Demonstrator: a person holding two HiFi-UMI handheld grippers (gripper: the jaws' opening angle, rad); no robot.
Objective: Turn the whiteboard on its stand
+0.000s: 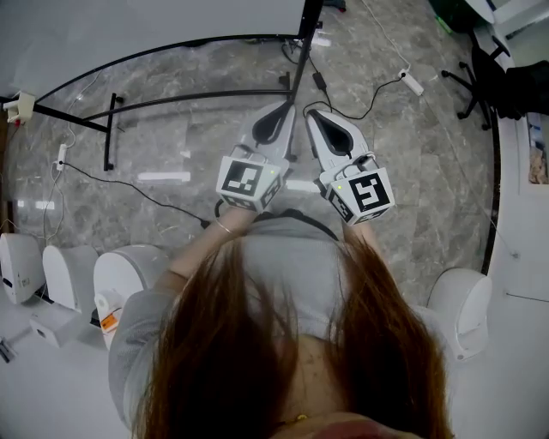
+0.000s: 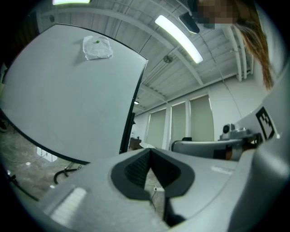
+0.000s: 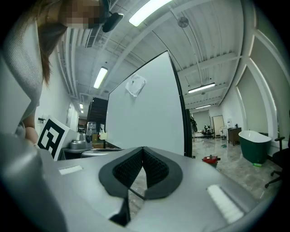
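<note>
Close beneath the head camera, long hair (image 1: 257, 343) hangs over my view, and just past it both tools sit side by side at about the same height. The left gripper (image 1: 281, 110) has its jaws pressed together with nothing between them. The right gripper (image 1: 314, 115) is the same, pads meeting and empty. The two nearly touch each other.

Beyond their tips comes the whiteboard (image 1: 154, 21), and both point toward its black-framed side edge. From the left gripper's (image 2: 149, 152) own view, the board (image 2: 72, 99) fills the space ahead and to the left, its dark edge falling just left of the closed tips. From the right gripper's (image 3: 142, 149) view, the board (image 3: 145, 108) stands straight ahead, and that edge runs down a little to the right of the tips. I cannot tell whether either tool touches the frame.

Up on the board a crumpled white wad (image 2: 97, 46) is pinned. Below it, the stand (image 1: 107, 146) spreads black bars over the marble floor (image 1: 412, 171). Farther off lie a power strip (image 1: 413, 82) and an office chair (image 1: 476, 81), and a green tub (image 3: 253, 146) stands across the room.
</note>
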